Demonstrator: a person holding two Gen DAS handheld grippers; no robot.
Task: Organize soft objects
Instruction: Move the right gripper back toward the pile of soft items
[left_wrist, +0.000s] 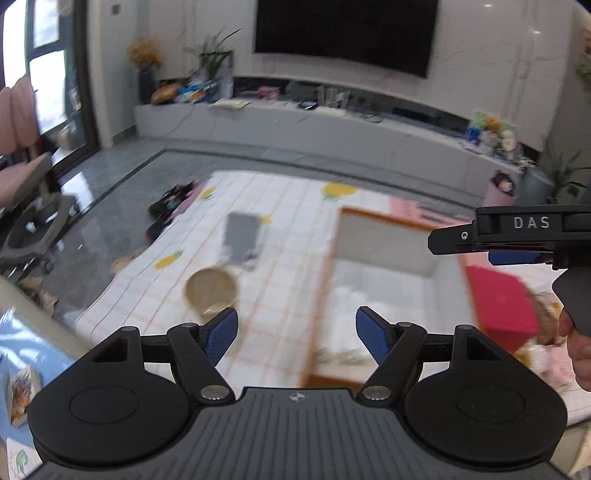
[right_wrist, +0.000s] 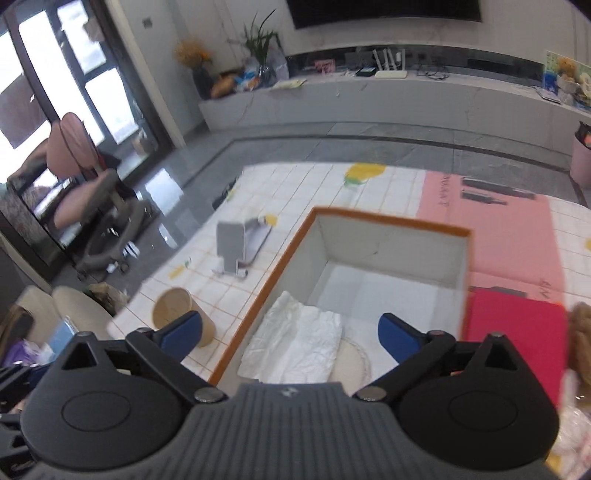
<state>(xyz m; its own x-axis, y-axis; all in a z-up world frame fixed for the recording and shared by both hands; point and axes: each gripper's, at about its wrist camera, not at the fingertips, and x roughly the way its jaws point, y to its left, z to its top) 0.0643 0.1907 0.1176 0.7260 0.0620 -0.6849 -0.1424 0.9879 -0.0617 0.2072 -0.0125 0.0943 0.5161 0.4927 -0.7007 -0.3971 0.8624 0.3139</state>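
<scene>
A white box with an orange rim (right_wrist: 391, 221) (left_wrist: 391, 216) stands on the tiled table cloth. Inside it lie a crumpled white soft pack (right_wrist: 295, 339) and a round cream pad (right_wrist: 354, 360). A red cloth (right_wrist: 517, 332) (left_wrist: 498, 306) lies right of the box, with a brown plush toy (right_wrist: 581, 332) at the far right edge. My left gripper (left_wrist: 297, 334) is open and empty above the box's near left corner. My right gripper (right_wrist: 290, 332) is open and empty above the box's near end; it also shows in the left wrist view (left_wrist: 517, 236).
A brown paper cup (right_wrist: 181, 314) (left_wrist: 210, 291) stands left of the box. A grey phone stand (right_wrist: 234, 245) (left_wrist: 242, 240) sits further back. A pink mat (right_wrist: 491, 236) lies behind the red cloth. Pink chairs (right_wrist: 81, 166) and floor lie beyond the table's left edge.
</scene>
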